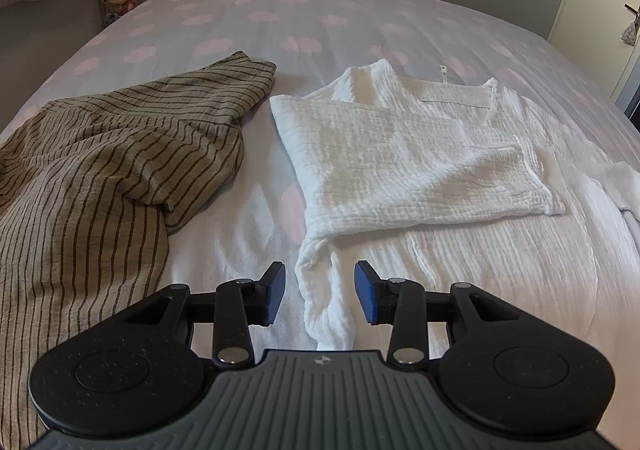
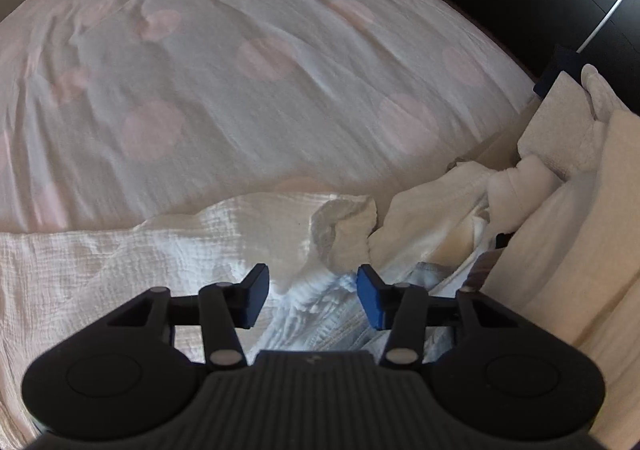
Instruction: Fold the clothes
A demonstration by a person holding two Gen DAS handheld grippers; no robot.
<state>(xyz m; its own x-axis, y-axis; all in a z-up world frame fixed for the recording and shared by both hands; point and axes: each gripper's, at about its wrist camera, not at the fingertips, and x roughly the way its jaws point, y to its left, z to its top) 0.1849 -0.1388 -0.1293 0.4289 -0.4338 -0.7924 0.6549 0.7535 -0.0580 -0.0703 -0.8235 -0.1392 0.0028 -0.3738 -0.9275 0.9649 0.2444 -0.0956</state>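
Pink-spotted bedding covers the bed (image 1: 304, 22). On it lies a white top (image 1: 408, 154), partly folded, beside a striped brown shirt (image 1: 100, 170). The left gripper (image 1: 320, 290) hovers over a white strip of the top, fingers (image 1: 276, 292) apart, holding nothing. The right gripper (image 2: 312, 300) hangs over rumpled white cloth (image 2: 304, 314), fingers apart too.
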